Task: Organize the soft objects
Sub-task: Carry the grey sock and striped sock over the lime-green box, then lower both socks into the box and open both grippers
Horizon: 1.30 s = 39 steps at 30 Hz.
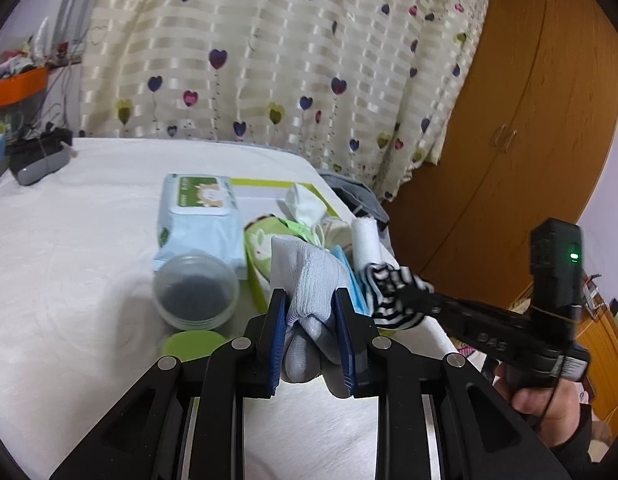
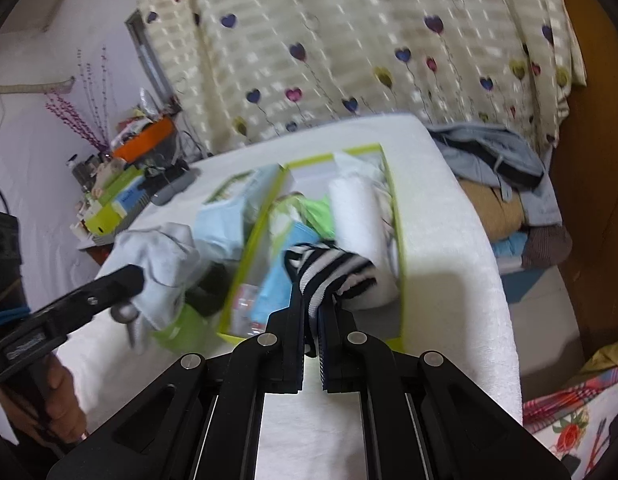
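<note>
My left gripper (image 1: 311,300) is shut on a pale grey-blue glove (image 1: 305,276), whose fingers hang down between the blue pads. The same glove (image 2: 161,256) shows at the left of the right wrist view, in the left gripper's tip. My right gripper (image 2: 313,300) is shut on a black-and-white striped sock (image 2: 329,270), held above the near end of the green-rimmed box (image 2: 397,240). In the left wrist view the striped sock (image 1: 393,292) hangs from the right gripper's tip beside the box. Inside the box lie a rolled white towel (image 2: 357,212), a blue mask (image 2: 277,284) and green patterned cloth (image 1: 265,240).
A wet-wipes pack (image 1: 197,216) and a clear round jar (image 1: 195,292) with a green lid (image 1: 193,344) beside it sit left of the box on the white-covered table (image 1: 69,260). A dark case (image 1: 37,156) lies far left. Clothes (image 2: 497,160) are piled past the table's right edge.
</note>
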Each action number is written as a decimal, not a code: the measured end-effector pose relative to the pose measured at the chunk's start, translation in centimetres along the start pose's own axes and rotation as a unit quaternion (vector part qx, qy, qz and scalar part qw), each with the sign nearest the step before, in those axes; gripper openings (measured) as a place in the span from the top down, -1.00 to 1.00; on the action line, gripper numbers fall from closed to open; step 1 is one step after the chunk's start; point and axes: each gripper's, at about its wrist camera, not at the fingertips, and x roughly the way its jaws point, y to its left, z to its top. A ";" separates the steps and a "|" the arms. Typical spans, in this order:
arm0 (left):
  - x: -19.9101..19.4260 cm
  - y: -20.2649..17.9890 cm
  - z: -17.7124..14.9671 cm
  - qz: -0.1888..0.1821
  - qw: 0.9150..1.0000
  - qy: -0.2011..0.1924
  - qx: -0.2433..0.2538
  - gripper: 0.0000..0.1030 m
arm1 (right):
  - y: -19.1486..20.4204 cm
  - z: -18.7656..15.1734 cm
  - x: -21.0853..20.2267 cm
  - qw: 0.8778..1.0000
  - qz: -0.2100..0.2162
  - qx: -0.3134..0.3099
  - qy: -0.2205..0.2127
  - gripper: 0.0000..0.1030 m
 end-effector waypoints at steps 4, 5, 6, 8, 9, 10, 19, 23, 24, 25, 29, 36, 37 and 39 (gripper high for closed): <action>2.0 -0.8 -0.1 -0.002 1.000 0.021 0.006 0.57 | -1.1 0.0 1.9 1.000 -0.002 0.004 0.017 0.89; 2.4 -1.0 -0.1 -0.003 1.000 0.025 0.007 0.57 | -1.3 0.0 2.3 1.000 -0.003 0.005 0.020 0.89; 3.1 -1.2 -0.2 -0.003 0.999 0.031 0.008 0.57 | -1.5 0.1 2.8 1.000 -0.004 0.006 0.023 0.89; 4.0 -1.3 -0.2 -0.002 0.999 0.041 0.009 0.57 | -1.8 0.4 3.4 1.000 -0.001 0.008 0.026 0.89; 4.7 -1.4 -0.2 -0.001 0.999 0.047 0.010 0.57 | -2.0 0.5 3.7 1.000 0.000 0.008 0.027 0.89; 5.1 -1.4 -0.2 -0.001 0.999 0.051 0.010 0.57 | -2.1 0.7 4.0 1.000 0.001 0.008 0.027 0.89; 8.5 -1.6 0.4 0.016 0.998 0.067 0.014 0.57 | -2.9 2.3 5.9 1.000 0.008 0.003 0.030 0.89; 9.2 -1.5 1.0 0.027 0.997 0.064 0.015 0.57 | -2.9 2.6 5.9 0.999 0.008 -0.003 0.030 0.89; 9.3 -1.4 1.1 0.030 0.997 0.063 0.014 0.57 | -2.8 2.5 5.7 0.999 0.004 -0.009 0.031 0.89; 9.4 -1.4 1.1 0.031 0.997 0.063 0.012 0.57 | -2.6 2.3 5.5 0.999 0.002 -0.012 0.032 0.89; 8.9 -1.5 0.9 0.033 0.998 0.060 0.015 0.57 | -2.0 1.4 4.7 0.999 -0.006 -0.028 0.040 0.89; 8.1 -1.9 0.5 0.031 0.998 0.056 0.020 0.52 | -1.8 0.1 3.5 0.998 -0.036 -0.033 0.051 0.65; 7.9 -1.9 0.5 0.029 0.998 0.055 0.019 0.52 | -1.7 0.1 3.2 0.997 -0.043 -0.035 0.047 0.60; 7.6 -1.9 0.4 0.027 0.998 0.052 0.018 0.48 | -1.5 0.1 2.4 0.997 -0.049 -0.042 0.039 0.29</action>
